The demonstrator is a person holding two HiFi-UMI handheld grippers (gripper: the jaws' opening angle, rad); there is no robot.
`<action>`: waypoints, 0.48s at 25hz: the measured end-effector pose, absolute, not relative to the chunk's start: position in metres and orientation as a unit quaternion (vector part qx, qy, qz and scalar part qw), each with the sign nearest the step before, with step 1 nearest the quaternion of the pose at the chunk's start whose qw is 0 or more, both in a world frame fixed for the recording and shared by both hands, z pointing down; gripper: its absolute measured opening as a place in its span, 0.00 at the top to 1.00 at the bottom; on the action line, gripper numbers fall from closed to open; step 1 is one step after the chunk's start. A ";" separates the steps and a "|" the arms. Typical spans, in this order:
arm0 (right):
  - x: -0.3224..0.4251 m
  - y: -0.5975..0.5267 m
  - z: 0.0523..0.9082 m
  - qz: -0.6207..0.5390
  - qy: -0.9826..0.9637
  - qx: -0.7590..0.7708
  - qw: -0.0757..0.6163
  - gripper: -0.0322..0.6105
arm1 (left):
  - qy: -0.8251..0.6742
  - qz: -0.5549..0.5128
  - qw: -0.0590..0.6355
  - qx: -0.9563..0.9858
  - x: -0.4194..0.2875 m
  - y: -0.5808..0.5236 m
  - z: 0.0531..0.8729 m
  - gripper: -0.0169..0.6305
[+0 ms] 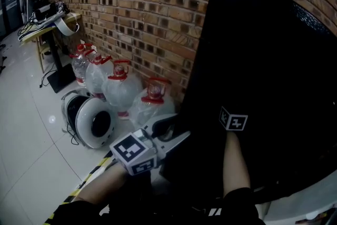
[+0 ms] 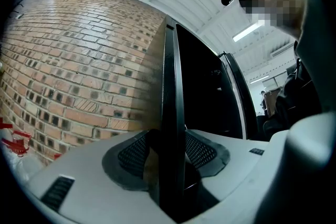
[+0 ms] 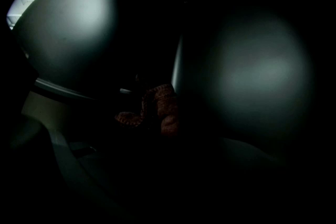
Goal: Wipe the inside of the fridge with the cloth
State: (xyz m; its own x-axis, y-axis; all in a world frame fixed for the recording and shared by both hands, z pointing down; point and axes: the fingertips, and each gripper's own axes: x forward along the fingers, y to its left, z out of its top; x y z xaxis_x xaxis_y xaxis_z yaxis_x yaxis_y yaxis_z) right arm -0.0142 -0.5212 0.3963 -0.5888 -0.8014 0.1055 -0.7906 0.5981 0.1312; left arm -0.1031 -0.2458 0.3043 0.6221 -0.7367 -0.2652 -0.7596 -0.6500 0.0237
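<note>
The fridge's black door (image 1: 263,60) stands open, and the head view sees its outer face. My left gripper (image 1: 176,131) sits at the door's left edge, its jaws shut on that edge. In the left gripper view both pads (image 2: 202,152) press on the thin dark door edge (image 2: 170,86). My right arm reaches behind the door; only the right gripper's marker cube (image 1: 233,121) shows. Inside the dark fridge, a bunched reddish-brown cloth (image 3: 157,105) sits at the tips of my right gripper (image 3: 155,126), close to a pale curved inner wall (image 3: 252,71).
A brick wall (image 1: 131,2) runs behind the fridge. Several large water jugs with red caps (image 1: 121,89) and a round white device (image 1: 92,121) stand on the tiled floor to the left. A desk with cables (image 1: 50,21) is far left. Yellow-black tape (image 1: 89,176) crosses the floor.
</note>
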 end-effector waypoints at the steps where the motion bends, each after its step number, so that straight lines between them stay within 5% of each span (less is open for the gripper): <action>1: -0.013 -0.520 0.397 -0.033 -0.889 0.450 0.077 0.83 | 0.418 0.125 0.047 -0.899 -0.103 -0.245 0.305 0.64; 12: -0.019 -0.408 0.380 -0.067 -0.945 0.307 0.093 0.83 | 0.436 0.120 0.051 -0.890 -0.105 -0.250 0.303 0.64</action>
